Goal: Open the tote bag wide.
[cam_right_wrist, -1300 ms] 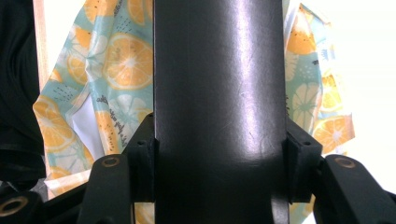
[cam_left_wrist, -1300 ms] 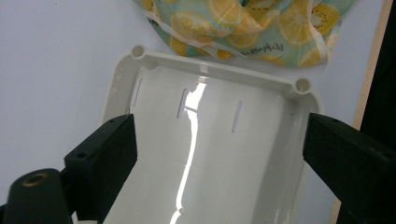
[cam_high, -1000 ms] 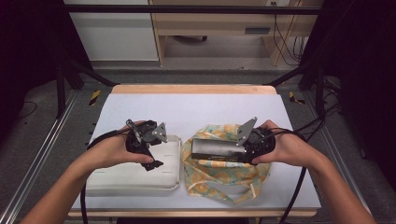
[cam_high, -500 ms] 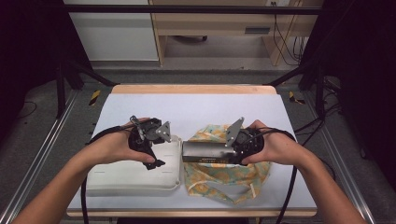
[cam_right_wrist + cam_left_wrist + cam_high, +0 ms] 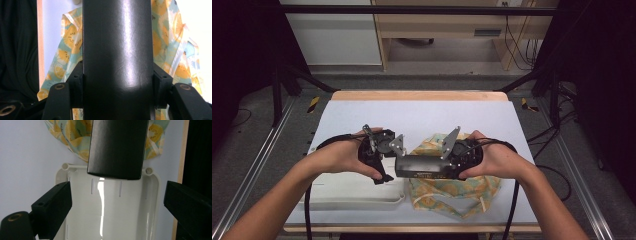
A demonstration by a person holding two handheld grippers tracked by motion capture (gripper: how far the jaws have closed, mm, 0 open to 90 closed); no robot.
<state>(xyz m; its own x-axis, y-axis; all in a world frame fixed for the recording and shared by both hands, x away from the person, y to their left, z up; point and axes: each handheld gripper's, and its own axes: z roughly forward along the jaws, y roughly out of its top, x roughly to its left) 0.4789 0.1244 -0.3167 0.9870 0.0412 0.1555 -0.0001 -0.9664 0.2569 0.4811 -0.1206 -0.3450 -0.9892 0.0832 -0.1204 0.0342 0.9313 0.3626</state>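
A long black box point(image 5: 419, 167) lies level in the air, and my right gripper point(image 5: 434, 167) is shut on it from the right. In the right gripper view both jaws press the sides of the black box point(image 5: 117, 50), with the right gripper point(image 5: 117, 75) clamped around its width. My left gripper point(image 5: 386, 165) stands open at the box's left end, over a white plastic tray point(image 5: 357, 192). In the left gripper view the black box point(image 5: 116, 147) hangs ahead of the wide-apart jaws of the left gripper point(image 5: 117, 187), above the white tray point(image 5: 105, 220), touching neither jaw.
A fruit-patterned cloth bag point(image 5: 452, 190) lies crumpled under the right hand, beside the tray; it shows behind the black box as the cloth bag point(image 5: 67, 50) and cloth bag point(image 5: 72, 137). The pale table point(image 5: 422, 115) has free room at the back. Its wooden rim point(image 5: 417, 95) runs along the far edge.
My right gripper has carried the black box to the left, from above the cloth to the tray's right edge. The left gripper has shifted slightly right, toward the box's end.
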